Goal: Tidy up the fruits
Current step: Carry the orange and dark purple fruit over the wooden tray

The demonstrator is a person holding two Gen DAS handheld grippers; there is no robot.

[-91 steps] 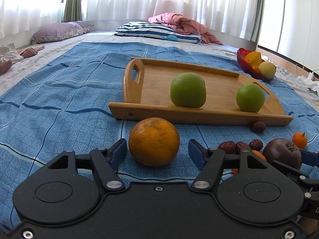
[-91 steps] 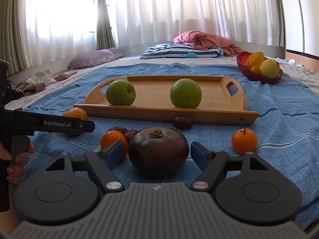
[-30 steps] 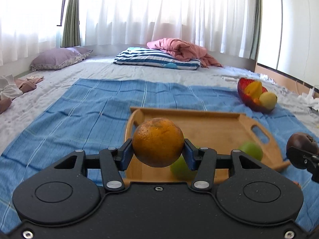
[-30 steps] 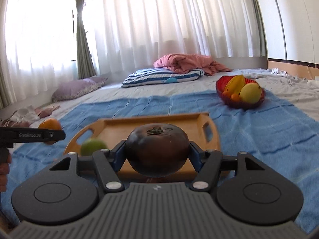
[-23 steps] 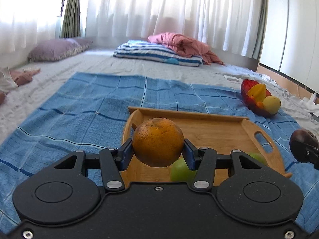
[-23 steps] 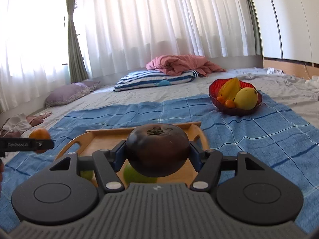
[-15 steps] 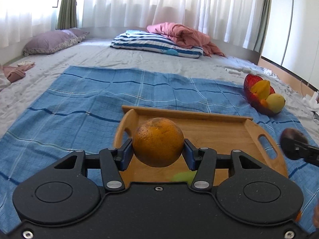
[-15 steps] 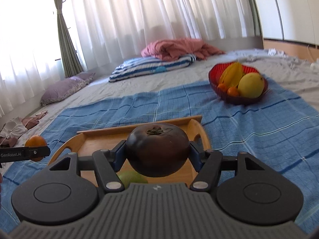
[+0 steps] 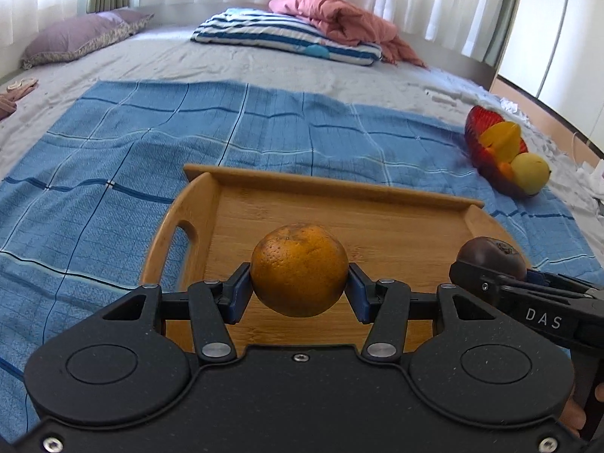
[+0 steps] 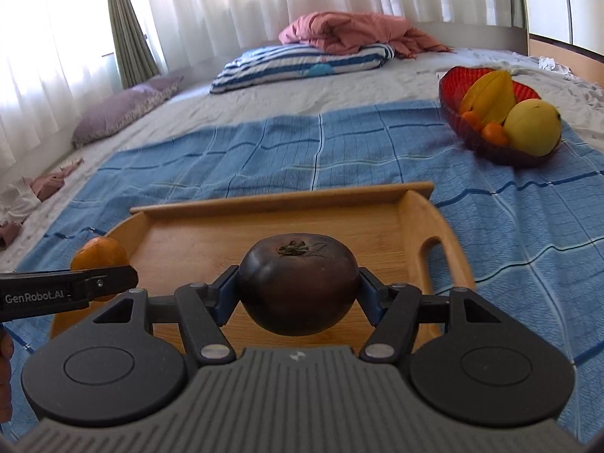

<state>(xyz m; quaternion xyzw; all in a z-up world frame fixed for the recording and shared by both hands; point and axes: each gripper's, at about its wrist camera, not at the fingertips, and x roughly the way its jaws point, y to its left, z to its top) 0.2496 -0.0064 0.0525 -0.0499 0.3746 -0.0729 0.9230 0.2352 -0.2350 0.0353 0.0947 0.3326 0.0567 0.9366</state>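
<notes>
My left gripper [image 9: 299,294] is shut on an orange [image 9: 299,270] and holds it above the left half of the wooden tray [image 9: 339,188]. My right gripper [image 10: 298,298] is shut on a dark purple tomato [image 10: 298,283] above the right half of the tray [image 10: 279,198]. In the left wrist view the tomato [image 9: 490,255] shows at the right, in the other gripper. In the right wrist view the orange [image 10: 99,255] shows at the left. The green fruits on the tray are hidden behind the grippers.
A red bowl [image 10: 453,87] with yellow and orange fruit sits on the blue cloth [image 10: 339,143], right of the tray; it also shows in the left wrist view [image 9: 476,128]. Striped pillow [image 9: 283,37], pink blanket and purple pillow lie at the back.
Both grippers have moved forward over the tray and tilted down, each still holding its fruit. The green fruits have dropped out of sight behind the grippers.
</notes>
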